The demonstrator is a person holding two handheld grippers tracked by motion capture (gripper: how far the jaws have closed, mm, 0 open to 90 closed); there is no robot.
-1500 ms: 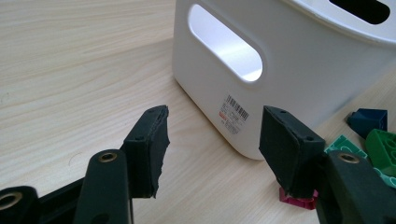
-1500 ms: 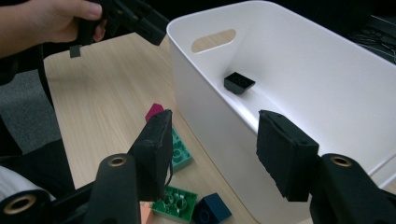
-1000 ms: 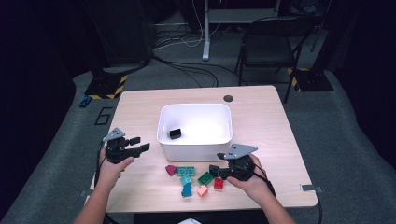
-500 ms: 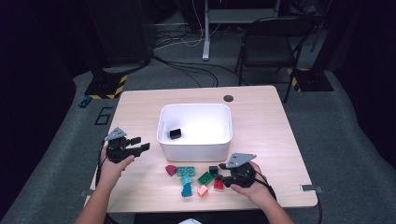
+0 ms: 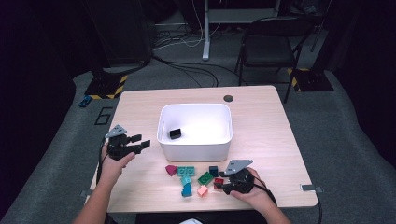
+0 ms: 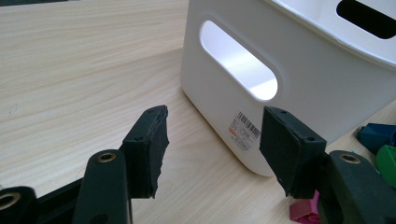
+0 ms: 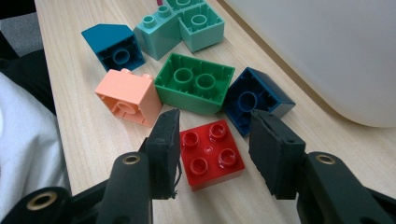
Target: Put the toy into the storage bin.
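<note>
1. The wooden desk [image 5: 261, 121] carries a white bin [image 5: 195, 143] at its middle, with a black block [image 5: 175, 133] inside.
2. The left tool [image 5: 140, 142] hovers beside the bin's left wall, its jaws spread around nothing.
3. The right tool [image 7: 212, 149] sits low over the loose bricks near the desk's front edge, its jaws spread on either side of the red brick [image 7: 212, 151].
4. A green brick [image 7: 195, 87], a peach brick [image 7: 126, 95] and a dark blue brick [image 7: 257, 99] lie just beyond the red one.

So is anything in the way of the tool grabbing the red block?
No. The right tool is open with the red block already between its jaws. The peach block and dark blue block sit just beside it.
</note>
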